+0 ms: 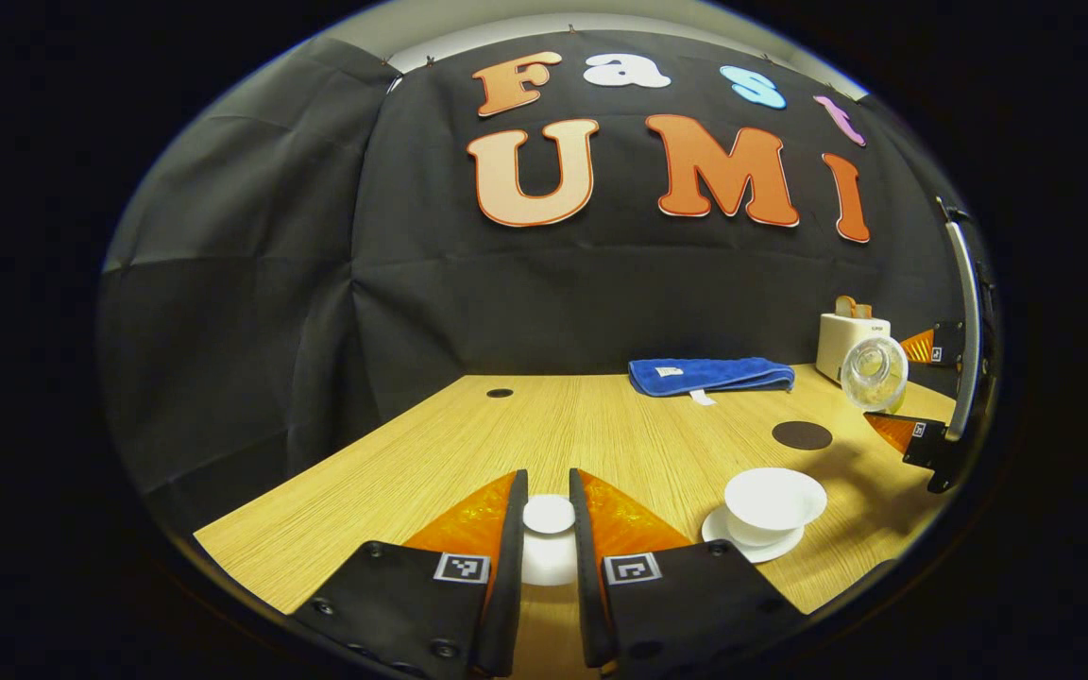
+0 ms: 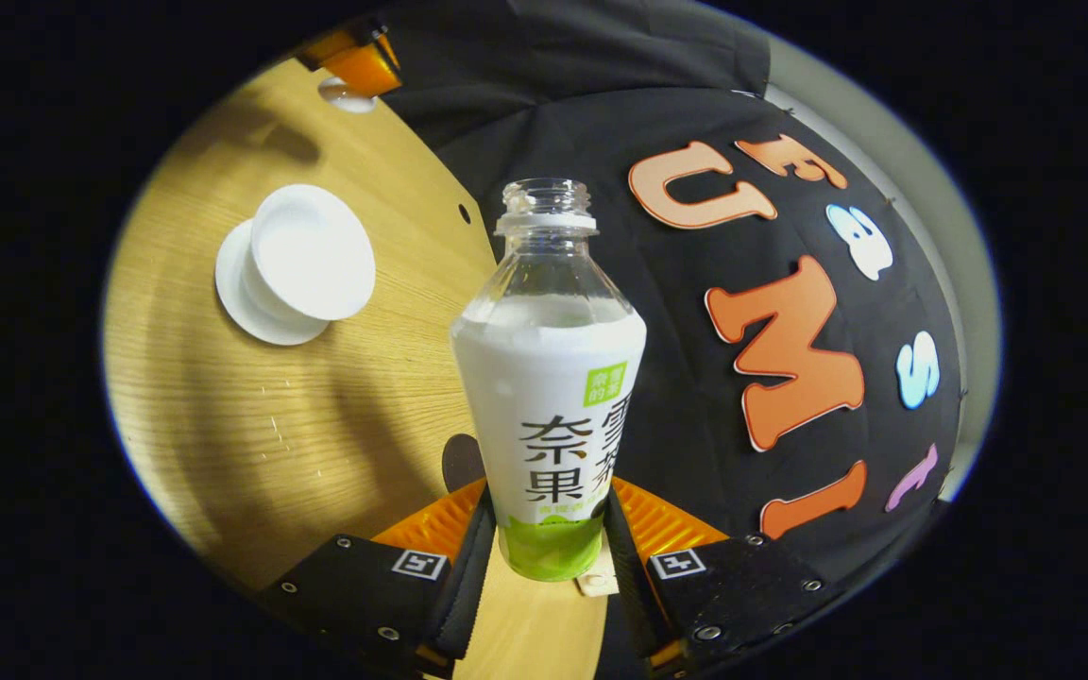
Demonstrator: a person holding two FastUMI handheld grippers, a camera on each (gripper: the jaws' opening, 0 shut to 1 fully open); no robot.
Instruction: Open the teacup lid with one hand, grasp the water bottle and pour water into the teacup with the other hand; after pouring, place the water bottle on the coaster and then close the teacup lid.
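The right hand-held gripper (image 2: pixel 549 557) is clenched on the clear plastic water bottle with a white and green label (image 2: pixel 549 406), both fingers pressing its lower body at the bottom centre of the right gripper view. The bottle's long axis runs along the fingers, open neck away from the camera, and the whole view is tilted. The white lidless teacup on its white saucer (image 2: pixel 303 260) lies at upper left there, well apart from the neck. The left hand-held gripper (image 1: pixel 549 529) grasps the small white teacup lid (image 1: pixel 549 515) above the wooden tabletop (image 1: pixel 412 453). The dark round coaster (image 1: pixel 802 435) sits beyond the cup, nearer the right hand.
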